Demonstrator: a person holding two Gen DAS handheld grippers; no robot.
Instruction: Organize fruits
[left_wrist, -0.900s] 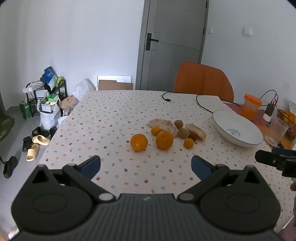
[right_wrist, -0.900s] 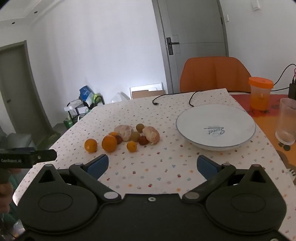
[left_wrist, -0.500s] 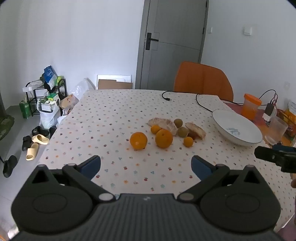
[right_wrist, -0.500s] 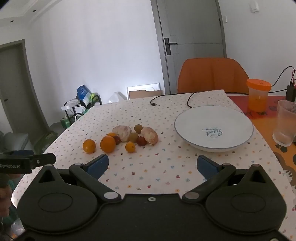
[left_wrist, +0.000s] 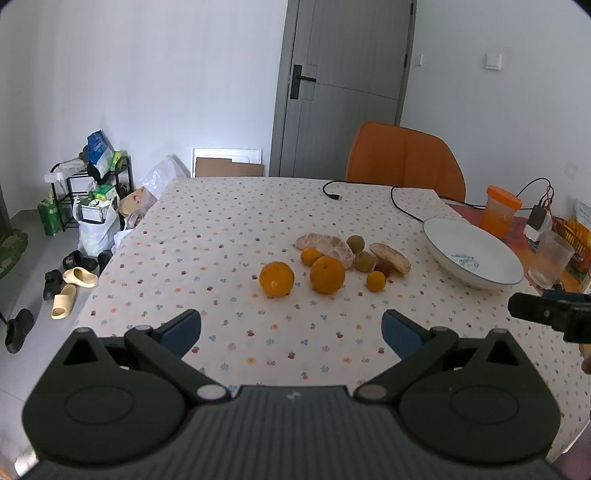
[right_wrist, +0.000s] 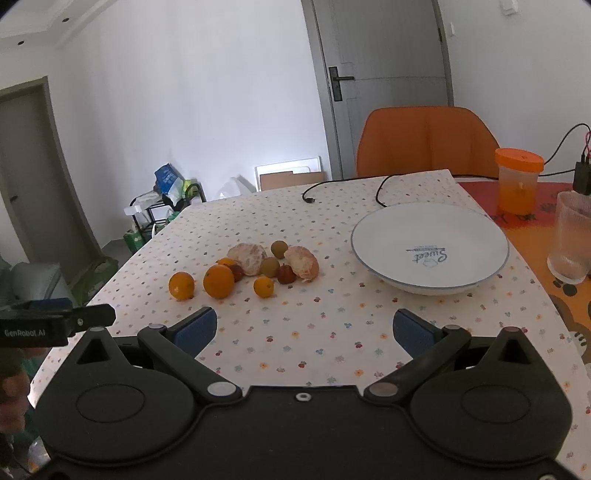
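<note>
Both grippers hover above the near edge of the tabletop (left_wrist: 207, 229), which is covered by a cloth with small flower dots. The left gripper (left_wrist: 291, 328) has its blue-padded jaws spread wide with nothing between them; the right gripper (right_wrist: 304, 326) is likewise spread and empty.

In the left wrist view the fruit lies in a loose cluster at about 12 o'clock from the left gripper. A large orange (left_wrist: 276, 278) sits alone at the cluster's 9 o'clock side, just beside a second large orange (left_wrist: 327, 274). Behind that one are a small orange (left_wrist: 311, 256) and a peeled citrus piece (left_wrist: 327, 243). Two greenish round fruits (left_wrist: 356, 243) lie toward 2 o'clock of the second orange, with another peeled piece (left_wrist: 393, 256) and a small orange fruit (left_wrist: 376, 281) close by.

The white plate (right_wrist: 430, 273), rimmed in blue and holding nothing, stands at 3 o'clock from the cluster, well apart from it. Beyond the plate, toward 1 o'clock in the right wrist view, are an orange-lidded cup (right_wrist: 518, 181) and a clear glass (right_wrist: 570, 236). An orange chair (left_wrist: 402, 160) stands at the tabletop's far edge.
</note>
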